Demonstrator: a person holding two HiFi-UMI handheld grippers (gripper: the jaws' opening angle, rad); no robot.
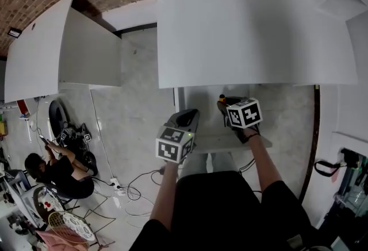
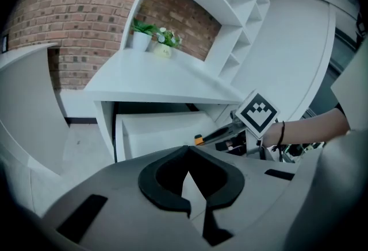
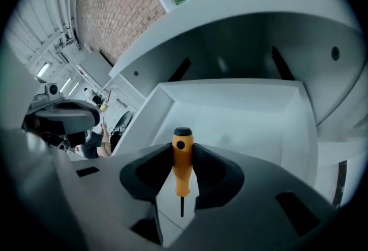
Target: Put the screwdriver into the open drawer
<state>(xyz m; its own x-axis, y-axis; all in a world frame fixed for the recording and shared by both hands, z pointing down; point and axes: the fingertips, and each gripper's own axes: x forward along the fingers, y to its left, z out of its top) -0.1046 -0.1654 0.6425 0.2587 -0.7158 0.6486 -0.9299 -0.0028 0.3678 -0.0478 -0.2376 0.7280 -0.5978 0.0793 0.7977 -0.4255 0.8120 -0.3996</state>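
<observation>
The right gripper (image 3: 183, 178) is squeezing the screwdriver (image 3: 182, 161) over the open drawer (image 3: 241, 112), not dropping it yet, and the left gripper (image 2: 188, 153) is hanging shut.

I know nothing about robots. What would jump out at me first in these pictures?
First, the bright orange screwdriver clamped in the right gripper, its handle pointing into the open white drawer under the white desk. Next, the black-and-white marker cube on each hand-held gripper, low in the head view.
</observation>
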